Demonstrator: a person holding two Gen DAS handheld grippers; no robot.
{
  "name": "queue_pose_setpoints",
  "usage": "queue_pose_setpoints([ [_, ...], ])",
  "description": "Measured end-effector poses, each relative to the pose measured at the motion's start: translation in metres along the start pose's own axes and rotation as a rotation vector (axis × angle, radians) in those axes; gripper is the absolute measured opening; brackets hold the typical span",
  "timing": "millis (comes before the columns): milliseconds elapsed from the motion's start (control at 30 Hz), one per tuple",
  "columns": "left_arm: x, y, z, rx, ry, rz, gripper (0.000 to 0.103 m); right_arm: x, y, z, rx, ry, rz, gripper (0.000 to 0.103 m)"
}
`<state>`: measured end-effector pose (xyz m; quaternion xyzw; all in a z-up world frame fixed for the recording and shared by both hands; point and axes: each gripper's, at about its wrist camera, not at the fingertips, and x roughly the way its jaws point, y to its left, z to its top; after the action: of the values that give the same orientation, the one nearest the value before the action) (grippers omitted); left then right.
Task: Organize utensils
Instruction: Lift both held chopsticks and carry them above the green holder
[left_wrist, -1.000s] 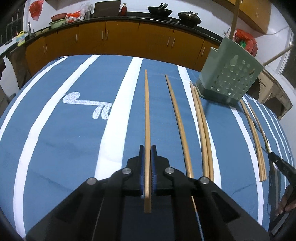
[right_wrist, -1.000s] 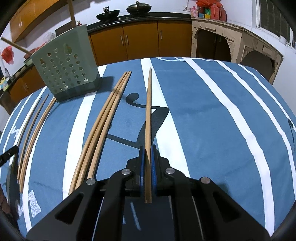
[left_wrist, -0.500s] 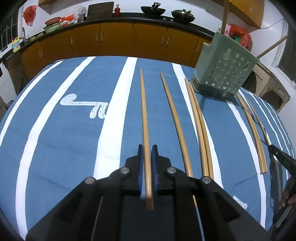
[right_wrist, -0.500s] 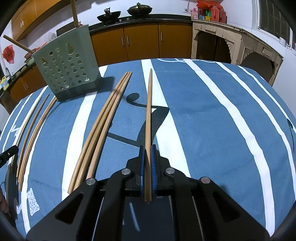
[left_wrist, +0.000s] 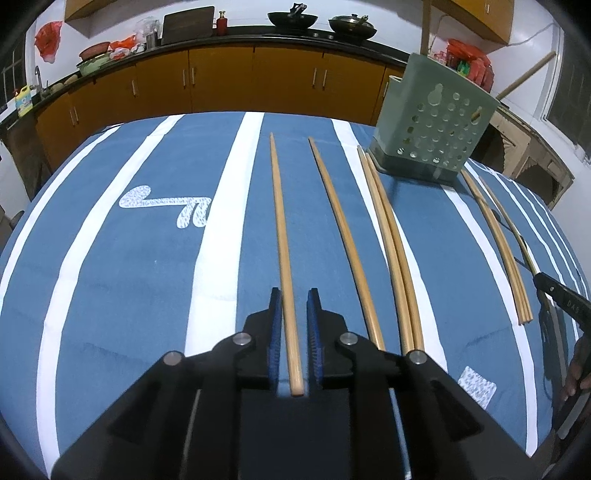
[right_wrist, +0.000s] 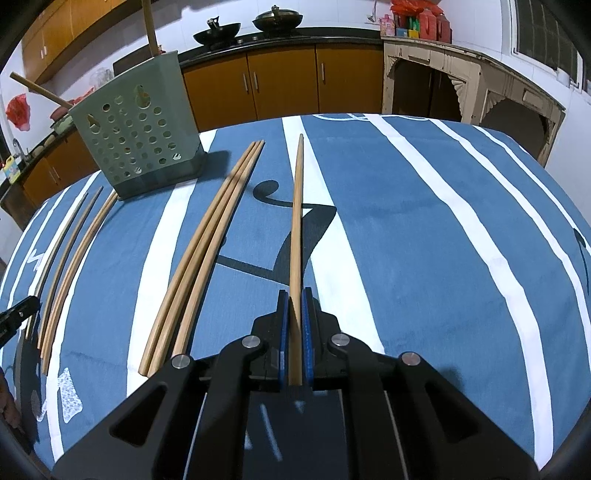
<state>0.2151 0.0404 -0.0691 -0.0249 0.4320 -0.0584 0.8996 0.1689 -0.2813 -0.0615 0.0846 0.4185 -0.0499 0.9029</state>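
Observation:
Long wooden chopsticks lie on a blue cloth with white stripes. In the left wrist view my left gripper (left_wrist: 294, 295) is open; one chopstick (left_wrist: 281, 229) lies loose between its jaws on the cloth. More chopsticks (left_wrist: 388, 236) lie to its right, near a green perforated utensil holder (left_wrist: 432, 122) at the far right. In the right wrist view my right gripper (right_wrist: 294, 295) is shut on one chopstick (right_wrist: 296, 214), which points away over the cloth. Three chopsticks (right_wrist: 207, 243) lie to its left, and the holder (right_wrist: 136, 144) stands far left with a stick in it.
Thinner sticks (right_wrist: 66, 251) lie beyond the holder near the table's left edge in the right wrist view. Orange kitchen cabinets (left_wrist: 221, 81) with pans on the counter run behind the table. The table edge curves close on both sides.
My left gripper has opened and let go of its chopstick, which now rests on the cloth between the jaws. My right gripper still holds its chopstick, nearly unmoved.

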Motion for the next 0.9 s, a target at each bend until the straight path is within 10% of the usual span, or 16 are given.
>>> queue_pose_setpoints([
  [900,-0.065,0.002,0.027,0.030,-0.180,-0.021,0.008,-0.064,-0.012,0.026,0.034,-0.186,0.062,0.008],
])
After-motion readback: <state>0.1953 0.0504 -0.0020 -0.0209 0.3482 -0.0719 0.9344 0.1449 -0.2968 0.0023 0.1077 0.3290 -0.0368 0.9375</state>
